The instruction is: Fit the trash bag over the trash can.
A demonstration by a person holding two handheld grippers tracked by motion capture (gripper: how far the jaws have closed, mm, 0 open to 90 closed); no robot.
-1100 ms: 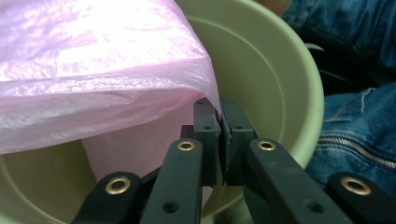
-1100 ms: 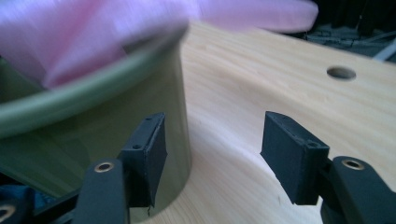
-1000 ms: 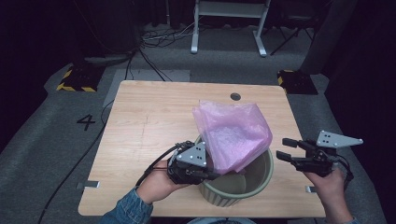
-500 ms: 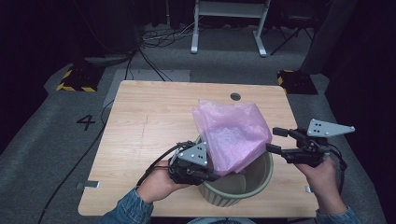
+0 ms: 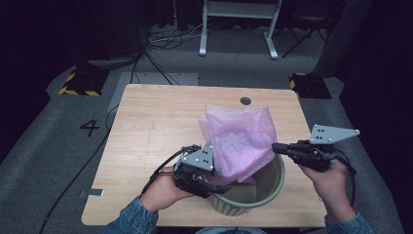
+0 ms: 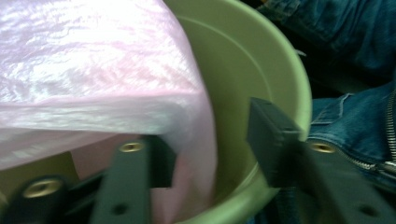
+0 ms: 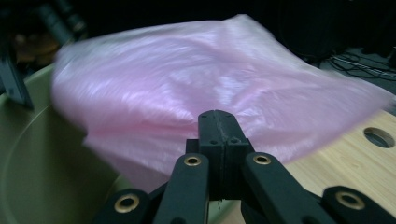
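Currently pink bag [image 5: 239, 141] sits half in the green bin [image 5: 275, 181]; right gripper [image 7: 217, 122] just clamped its edge, left gripper [image 6: 208, 140] just loosened there – right should stretch film over the rim

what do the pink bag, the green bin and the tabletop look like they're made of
Pink bag: thin plastic film, likely; translucent, crinkled, with a glossy sheen.
Green bin: probably moulded plastic; smooth, even olive walls with a soft shine and a rounded rim.
Tabletop: pale wood or wood-look laminate; grain lines show, matt finish. Which of the two cannot be told.
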